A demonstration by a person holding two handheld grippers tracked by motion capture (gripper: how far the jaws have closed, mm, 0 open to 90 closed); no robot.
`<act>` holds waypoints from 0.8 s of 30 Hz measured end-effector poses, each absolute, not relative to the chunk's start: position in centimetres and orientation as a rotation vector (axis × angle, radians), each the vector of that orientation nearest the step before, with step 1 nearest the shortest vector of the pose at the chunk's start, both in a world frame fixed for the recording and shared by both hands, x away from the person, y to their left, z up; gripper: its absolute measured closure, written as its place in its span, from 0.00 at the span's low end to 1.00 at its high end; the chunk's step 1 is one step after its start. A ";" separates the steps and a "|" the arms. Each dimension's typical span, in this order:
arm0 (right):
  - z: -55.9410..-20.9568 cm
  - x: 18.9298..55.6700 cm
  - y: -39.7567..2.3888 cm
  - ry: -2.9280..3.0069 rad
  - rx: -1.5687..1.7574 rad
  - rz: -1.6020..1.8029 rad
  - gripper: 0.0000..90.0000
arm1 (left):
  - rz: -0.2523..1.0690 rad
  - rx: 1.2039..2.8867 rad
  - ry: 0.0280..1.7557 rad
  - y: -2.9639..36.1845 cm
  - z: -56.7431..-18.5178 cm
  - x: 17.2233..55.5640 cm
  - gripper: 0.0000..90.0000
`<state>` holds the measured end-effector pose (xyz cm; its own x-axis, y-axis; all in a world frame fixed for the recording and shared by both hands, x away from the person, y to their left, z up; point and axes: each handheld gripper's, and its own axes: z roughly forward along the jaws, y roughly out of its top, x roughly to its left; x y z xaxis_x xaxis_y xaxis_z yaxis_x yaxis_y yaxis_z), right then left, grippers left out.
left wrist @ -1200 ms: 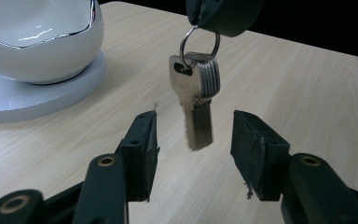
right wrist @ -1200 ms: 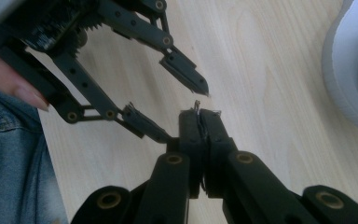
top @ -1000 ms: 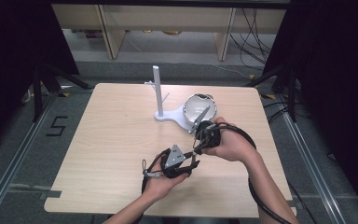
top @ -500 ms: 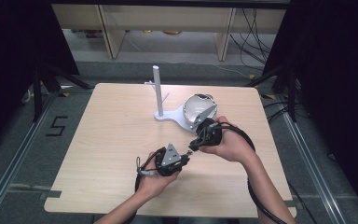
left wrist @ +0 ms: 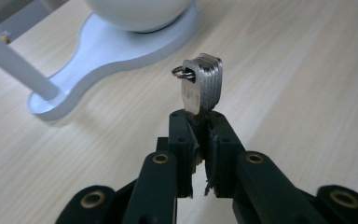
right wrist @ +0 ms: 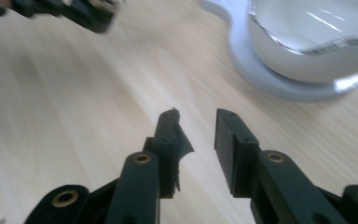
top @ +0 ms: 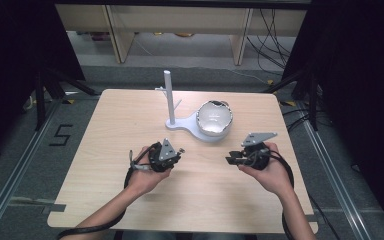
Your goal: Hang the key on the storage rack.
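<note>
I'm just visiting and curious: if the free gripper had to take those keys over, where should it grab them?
Probably the heads of the keys, pinching their flat faces from the far side. The left gripper clamps the blades below, so only the heads and ring stick out. The right gripper is open.

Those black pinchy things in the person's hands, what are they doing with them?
A person sits at a wooden table with a hand-held gripper in each hand. The left hand-held gripper is pinching a small bunch of keys on a ring, holding them up above the table. The right hand-held gripper is open and holds nothing. Behind them stands a white stand with a post, and a shiny bowl sits on its base.
</note>
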<state>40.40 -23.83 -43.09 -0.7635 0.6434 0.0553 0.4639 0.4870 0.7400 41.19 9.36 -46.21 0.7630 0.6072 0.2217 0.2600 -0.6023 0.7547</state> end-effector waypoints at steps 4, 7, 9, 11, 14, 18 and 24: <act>-45.8 38.7 -26.1 2.330 1.080 1.214 0.73 | 0.639 2.190 0.682 10.8 -45.2 41.9 0.90; -46.6 38.3 -26.8 2.281 1.078 1.248 0.72 | 0.656 2.152 0.724 12.0 -44.5 42.2 0.90; -47.3 37.8 -27.3 2.251 1.106 1.281 0.69 | 0.664 2.127 0.744 12.8 -44.1 42.5 0.90; -48.0 37.4 -27.6 2.242 1.133 1.277 0.68 | 0.672 2.105 0.758 13.5 -43.7 42.9 0.90; -48.9 37.1 -28.0 2.240 1.155 1.290 0.67 | 0.678 2.055 0.793 14.4 -43.2 43.6 0.90; -49.9 36.5 -28.3 2.204 1.199 1.322 0.68 | 0.697 2.038 0.835 15.4 -42.0 44.8 0.90; -50.6 36.2 -28.8 2.124 1.172 1.394 0.67 | 0.739 1.978 0.850 16.1 -40.0 46.6 0.90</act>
